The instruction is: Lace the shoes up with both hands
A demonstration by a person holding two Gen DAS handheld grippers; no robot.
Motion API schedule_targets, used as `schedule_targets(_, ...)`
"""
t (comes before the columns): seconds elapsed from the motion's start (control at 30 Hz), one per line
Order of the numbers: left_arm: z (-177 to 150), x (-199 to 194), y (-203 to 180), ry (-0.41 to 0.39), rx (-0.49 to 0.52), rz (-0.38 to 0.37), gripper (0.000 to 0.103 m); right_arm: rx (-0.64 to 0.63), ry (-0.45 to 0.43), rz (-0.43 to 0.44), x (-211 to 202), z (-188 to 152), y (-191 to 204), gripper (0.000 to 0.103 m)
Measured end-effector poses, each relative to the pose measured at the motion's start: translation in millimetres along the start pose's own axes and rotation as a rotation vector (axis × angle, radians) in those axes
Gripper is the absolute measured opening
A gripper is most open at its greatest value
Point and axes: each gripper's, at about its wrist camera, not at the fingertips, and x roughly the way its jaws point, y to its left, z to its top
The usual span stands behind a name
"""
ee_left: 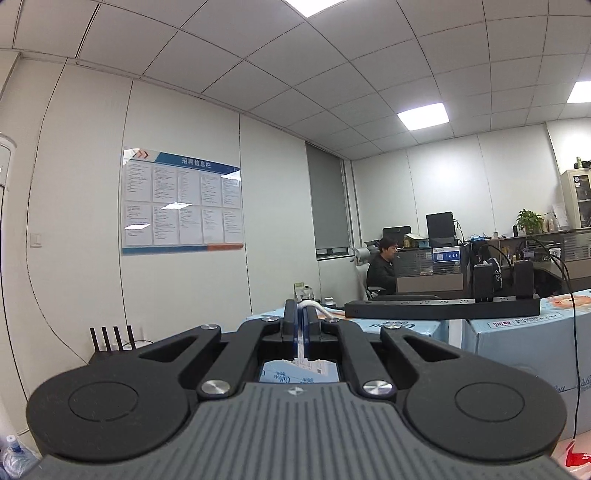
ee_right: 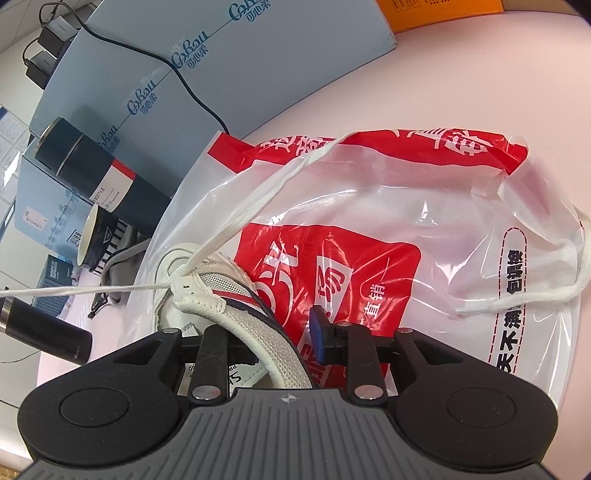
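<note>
Office room: white walls, tiled ceiling with lit panels, a noticeboard [ee_left: 181, 199] on the wall, a seated person [ee_left: 382, 271] at a far desk. In the foreground, light blue cartons [ee_left: 517, 332] carrying a black power strip [ee_left: 443, 308].

Left gripper [ee_left: 303, 317]: pointing level into the room, above the cartons. Jaws closed, clamping a short run of white lace [ee_left: 312, 305] at the fingertips.

Worktop [ee_right: 480, 92]: pale pink, seen from the right wrist. Along its far edge, more blue cartons with a black cable [ee_right: 184, 81] across them; at the far right corner, an orange box [ee_right: 443, 11]. Toward the left edge, a dark cylindrical box [ee_right: 92, 166] lying on its side, a mug [ee_right: 99, 240] beside it, and a black cylinder [ee_right: 44, 332] nearer the camera.

Red-and-white plastic bag [ee_right: 369, 221]: spread over the middle of the worktop.

Shoe [ee_right: 207, 291]: white with mesh panels and a red and navy stripe, resting on the left part of the bag. One lace strand drawn taut out of the view's left edge; a second strand rising up across the bag; a loose lace end on the bag near the right edge.

Right gripper [ee_right: 269, 343]: angled down onto the shoe. Jaws narrow, with the shoe's side wall between them. Cannot tell whether the pads [ee_right: 317, 332] press on it.
</note>
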Motion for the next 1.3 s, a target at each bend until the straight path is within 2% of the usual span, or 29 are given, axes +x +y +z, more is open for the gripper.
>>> schedule_targets(0.2,12.0,0.8,12.1,-0.026,-0.036,0.062,0.002,-0.005,0.006,0.002,0.0,0.9,0.3,0.023)
schedule_targets(0.27,15.5,-0.9,6.3,-0.023,-0.038,0.016,0.002,0.004,0.009,0.008,0.1,1.7,-1.0,0.023)
schedule_targets(0.37,18.5,-6.8,-18.3,-0.006,0.000,-0.193,0.003,0.048,0.005,0.029,-0.2,1.8,-6.1,0.024)
schedule_targets(0.47,23.2,-14.8,-53.7,0.010,-0.022,-0.375,0.003,0.073,0.003,0.049,0.0,1.5,-9.5,0.025)
schedule_targets(0.6,33.9,-18.4,-117.4,0.011,-0.027,-0.591,0.003,0.025,0.007,0.042,-3.6,3.3,-4.3,0.028)
schedule_targets(0.67,45.9,-23.9,-149.7,-0.005,-0.027,-0.714,0.003,-0.014,-0.033,0.057,-12.3,1.5,-0.6,0.033)
schedule_targets(0.7,53.2,-29.4,-165.2,-0.023,-0.028,-0.775,0.008,-0.034,-0.060,0.074,-17.7,0.7,1.1,0.040)
schedule_targets(0.73,60.4,-35.0,-180.7,-0.042,-0.030,-0.835,0.019,-0.054,-0.096,0.096,-24.4,0.8,2.7,0.053)
schedule_targets(0.77,67.0,-42.3,-194.7,-0.065,-0.029,-0.898,0.025,-0.079,-0.121,0.105,-29.4,1.4,5.2,0.055)
schedule_targets(0.8,72.3,-48.8,-209.8,-0.087,-0.021,-0.955,0.037,-0.107,-0.129,0.112,-32.1,1.9,7.9,0.055)
schedule_targets(0.83,77.5,-55.1,-224.9,-0.108,-0.012,-1.010,0.044,-0.133,-0.138,0.118,-34.7,2.3,10.3,0.056)
schedule_targets(0.87,80.6,-59.6,-239.0,-0.117,-0.001,-1.044,0.044,-0.141,-0.145,0.122,-36.5,1.7,10.8,0.064)
schedule_targets(0.9,80.9,-62.9,-258.5,-0.112,0.012,-1.081,0.045,-0.138,-0.147,0.119,-37.8,1.4,10.3,0.067)
schedule_targets(0.97,77.7,-67.1,-287.6,-0.078,0.043,-1.152,0.062,-0.132,-0.144,0.121,-39.9,1.2,8.1,0.068)
schedule_targets(1.0,73.6,-67.4,-300.5,-0.044,0.070,-1.188,0.086,-0.129,-0.140,0.125,-40.9,1.2,6.4,0.068)
schedule_targets(1.03,66.5,-67.0,-316.8,-0.003,0.115,-1.223,0.092,-0.125,-0.136,0.129,-42.1,0.9,4.5,0.068)
schedule_targets(1.07,58.5,-68.9,-326.5,0.014,0.158,-1.229,0.092,-0.121,-0.128,0.131,-42.8,0.8,2.5,0.070)
schedule_targets(1.13,37.8,-70.0,-336.3,0.052,0.236,-1.186,0.091,-0.114,-0.111,0.136,-44.4,0.4,-1.5,0.073)
schedule_targets(1.17,25.1,-65.3,-336.7,0.096,0.253,-1.159,0.091,-0.110,-0.099,0.143,-45.2,-1.2,-4.2,0.075)
schedule_targets(1.3,-42.9,-51.1,-310.8,0.351,0.241,-1.066,0.091,-0.067,-0.086,0.167,-49.8,-4.1,-18.2,0.076)
